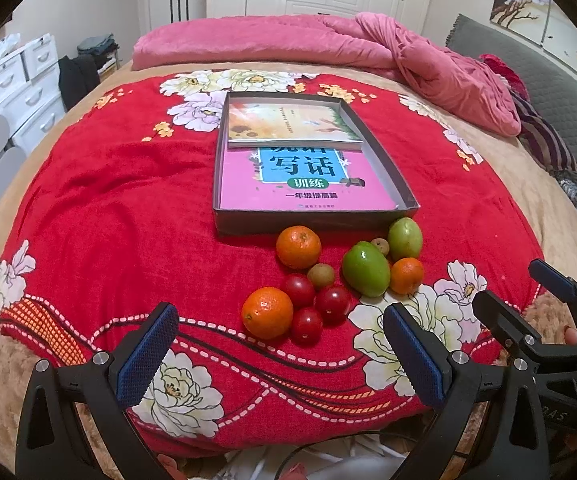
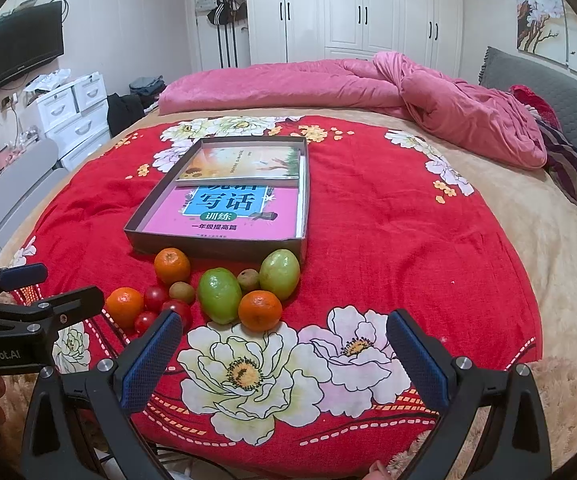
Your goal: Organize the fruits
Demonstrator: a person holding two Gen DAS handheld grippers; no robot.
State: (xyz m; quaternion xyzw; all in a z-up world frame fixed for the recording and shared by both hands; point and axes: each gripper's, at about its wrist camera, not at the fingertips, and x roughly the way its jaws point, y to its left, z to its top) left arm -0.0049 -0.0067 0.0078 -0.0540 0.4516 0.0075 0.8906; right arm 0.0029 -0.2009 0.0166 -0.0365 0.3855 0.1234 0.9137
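Ten fruits (image 1: 328, 276) clustered just before box (image 1: 316, 216) edge; both tongs (image 1: 280, 352) (image 2: 284, 356) agape.

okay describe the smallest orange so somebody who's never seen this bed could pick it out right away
Find the shallow grey box holding books on the red floral cloth; the fruit sits just in front of it. At the pile's right end, the smallest orange touches two green fruits. The other oranges lie left, among the red fruits.
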